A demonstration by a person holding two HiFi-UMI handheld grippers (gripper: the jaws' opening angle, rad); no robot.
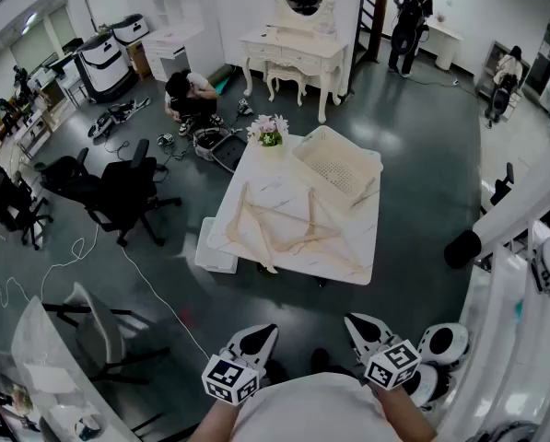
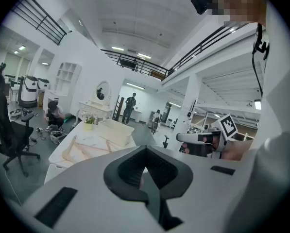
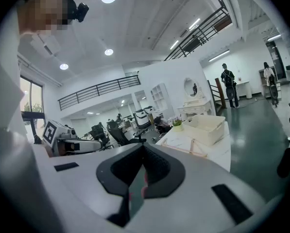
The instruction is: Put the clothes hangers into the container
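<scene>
Several wooden clothes hangers [image 1: 276,225] lie spread on the near part of a white marble table [image 1: 348,256]. A white basket-like container [image 1: 337,164] stands on the table's far right corner. Both grippers are low in the head view, close to my body and well short of the table. The left gripper [image 1: 263,331] and the right gripper [image 1: 356,322] are shut with nothing in them. In the left gripper view the jaws of the left gripper [image 2: 145,166] meet, with hangers [image 2: 84,149] and container [image 2: 116,132] far beyond. The right gripper view shows the same: right gripper [image 3: 144,166], container [image 3: 207,127].
A flower pot [image 1: 270,132] stands at the table's far edge, and a white bin [image 1: 215,247] sits on the floor at its left. Black office chairs [image 1: 118,191] stand to the left. White robot machinery [image 1: 523,274] crowds the right. A person [image 1: 190,95] crouches beyond the table.
</scene>
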